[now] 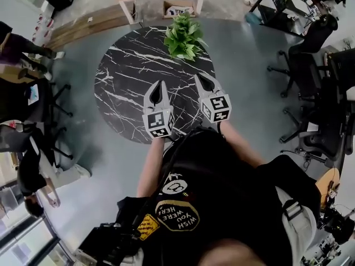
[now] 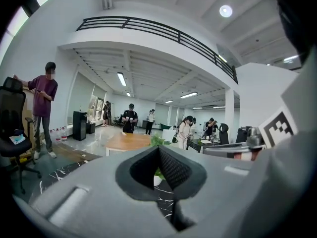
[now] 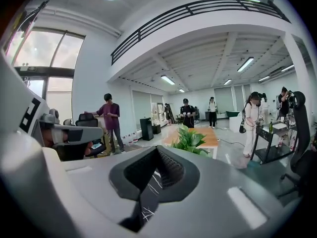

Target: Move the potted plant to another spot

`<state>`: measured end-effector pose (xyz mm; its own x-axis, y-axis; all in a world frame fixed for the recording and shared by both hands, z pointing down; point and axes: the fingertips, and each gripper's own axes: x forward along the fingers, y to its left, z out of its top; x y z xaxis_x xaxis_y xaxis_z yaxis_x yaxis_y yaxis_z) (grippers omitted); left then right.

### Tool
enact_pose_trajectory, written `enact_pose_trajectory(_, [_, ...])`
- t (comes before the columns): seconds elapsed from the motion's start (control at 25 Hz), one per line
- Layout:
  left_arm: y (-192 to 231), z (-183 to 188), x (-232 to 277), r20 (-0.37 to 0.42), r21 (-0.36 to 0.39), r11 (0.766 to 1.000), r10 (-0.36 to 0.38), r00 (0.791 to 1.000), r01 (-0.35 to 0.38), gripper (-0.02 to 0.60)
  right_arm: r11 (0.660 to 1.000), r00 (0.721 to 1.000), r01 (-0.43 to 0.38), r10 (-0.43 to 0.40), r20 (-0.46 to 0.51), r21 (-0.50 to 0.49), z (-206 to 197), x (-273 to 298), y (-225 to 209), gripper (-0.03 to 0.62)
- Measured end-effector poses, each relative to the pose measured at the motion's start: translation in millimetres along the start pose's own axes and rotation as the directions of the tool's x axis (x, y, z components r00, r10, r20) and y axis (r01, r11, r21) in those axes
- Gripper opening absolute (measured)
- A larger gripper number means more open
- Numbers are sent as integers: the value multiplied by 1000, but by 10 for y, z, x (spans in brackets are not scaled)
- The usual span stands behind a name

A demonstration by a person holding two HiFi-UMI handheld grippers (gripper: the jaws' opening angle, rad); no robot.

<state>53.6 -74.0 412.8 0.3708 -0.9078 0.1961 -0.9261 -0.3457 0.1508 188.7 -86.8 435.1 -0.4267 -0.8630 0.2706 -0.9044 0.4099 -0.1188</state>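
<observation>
Plant (image 1: 183, 36): upper centre of the head view, at the far edge of the round black table (image 1: 119, 82). Nothing is touching it.
Pot (image 2: 158, 180): white. It is hidden under the leaves in the head view and shows only low in the middle of the left gripper view.
Left gripper (image 1: 161, 85): clenched with nothing in it, at the middle of the frame over the near half of the table.
Right gripper (image 1: 199, 80): also clenched and empty, just right of the left one.
Gap: both grippers are well apart from the plant.
Step in hand: probably the reach toward the plant, with no grasp begun.
Doing it well: spread the jaws before arriving. Come in low, under the leaves, and take the pot rather than the stems. Close on it from both sides.
Carrying: lift it straight up and keep it upright. Set it down on bare table, such as the left middle of the frame.
Risk: a push could slide the pot off the far edge.
</observation>
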Motion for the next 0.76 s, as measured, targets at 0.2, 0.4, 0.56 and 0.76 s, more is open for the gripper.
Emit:
enact_pose_trajectory(0.2, [-26,104,-73,0,48,999,4,1000,-4,5,1000,1000,-3,3,22,15,91,-87,57,0])
enact_pose_trajectory(0.4, [-18,204,-122,15,65,998,0,1000,-1,5,1000,1000,1,-2,29,22,121,-123,73,0])
enact_pose_trajectory(0.56, [11,256,-174,23,62,998,7,1000,-9,4,1000,1000,-8,7,29,19,136,-151,114,0])
enact_pose_trajectory(0.76, [-29,274,-198,28,68,998,1,1000,-3,4,1000,999,-16,15,35,15,162,-174,131,0])
